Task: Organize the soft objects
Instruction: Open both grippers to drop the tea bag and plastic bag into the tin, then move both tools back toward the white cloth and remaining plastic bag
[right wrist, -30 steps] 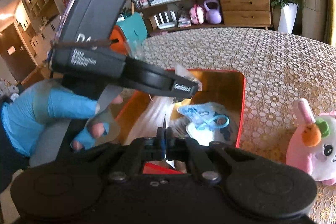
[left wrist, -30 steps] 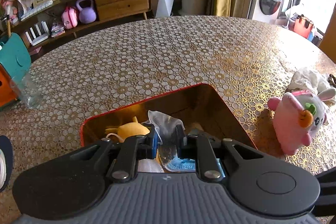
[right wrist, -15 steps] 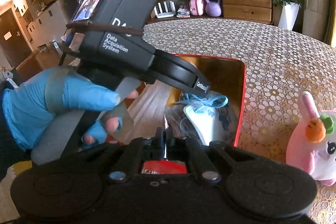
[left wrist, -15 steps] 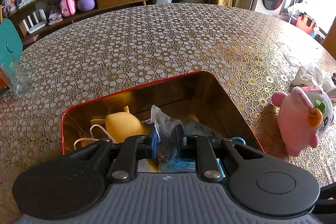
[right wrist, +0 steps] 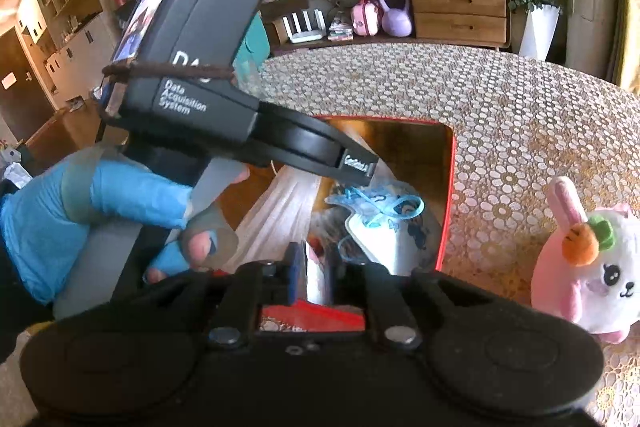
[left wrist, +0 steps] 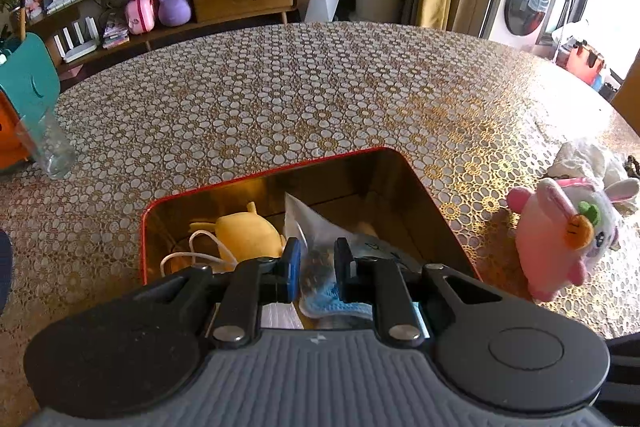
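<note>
Crinkled clear plastic bag (left wrist: 308, 227) pinched in left tool (left wrist: 316, 269), right tool (right wrist: 314, 277) spread, over red-rimmed box (left wrist: 256, 173)

Black two-finger grippers, blue-gloved hand

Left gripper (left wrist: 316, 269): grey ribbed body, black linkage arms, silver pivot screws, blue pad on one finger. Right gripper (right wrist: 313, 277): all-black body, same screws. Left hand (right wrist: 100, 215): blue glove, grey tape bands, bare fingertips; housing printed "Data Acquisition System", brown cord around it.

Clear plastic bag (left wrist: 310, 227) upright in red-rimmed box (left wrist: 256, 173) (gold inside), pink bunny plush (left wrist: 560, 235) beside it
</note>
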### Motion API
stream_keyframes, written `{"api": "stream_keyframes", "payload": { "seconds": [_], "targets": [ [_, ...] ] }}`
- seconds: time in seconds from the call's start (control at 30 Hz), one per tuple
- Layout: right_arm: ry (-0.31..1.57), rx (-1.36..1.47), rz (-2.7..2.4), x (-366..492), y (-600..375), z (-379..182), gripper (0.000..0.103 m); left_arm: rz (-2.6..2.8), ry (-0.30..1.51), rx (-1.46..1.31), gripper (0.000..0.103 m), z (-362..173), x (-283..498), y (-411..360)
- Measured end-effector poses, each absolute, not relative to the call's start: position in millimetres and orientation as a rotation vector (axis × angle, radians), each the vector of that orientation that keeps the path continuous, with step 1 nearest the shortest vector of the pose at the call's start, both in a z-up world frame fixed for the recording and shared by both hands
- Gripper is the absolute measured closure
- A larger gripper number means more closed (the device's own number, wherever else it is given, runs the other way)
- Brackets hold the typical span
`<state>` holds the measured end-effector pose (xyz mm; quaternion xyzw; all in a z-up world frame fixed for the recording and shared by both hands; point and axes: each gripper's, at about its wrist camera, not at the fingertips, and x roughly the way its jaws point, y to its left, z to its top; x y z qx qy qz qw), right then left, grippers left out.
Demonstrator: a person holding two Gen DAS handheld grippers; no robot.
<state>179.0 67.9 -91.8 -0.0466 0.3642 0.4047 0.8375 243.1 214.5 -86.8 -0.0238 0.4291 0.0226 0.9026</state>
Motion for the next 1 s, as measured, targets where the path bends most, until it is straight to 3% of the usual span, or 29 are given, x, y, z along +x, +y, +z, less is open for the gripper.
{"api": "stream_keyframes", "payload": {
  "seconds": [0.2, 0.53, 1.0],
  "targets": [
    [0.735, -0.084, 0.871, 165.9, 54.2, -78.6, 0.077, 0.030, 0.859, -0.051, 0.083, -72.3, 226.5, 214.5],
    [0.643, -0.066, 0.810, 132.2, 4.7, -45.4, 0.075, 0.023, 0.734, -0.055, 0.081, -28.5, 174.8, 197.8],
    [0.518, 0.039, 0.618, 100.7, -104.5, -16.9, 0.071, -0.153, 0.673, -0.037, 0.081, 1.4, 126.1, 91.7]
  ]
}}
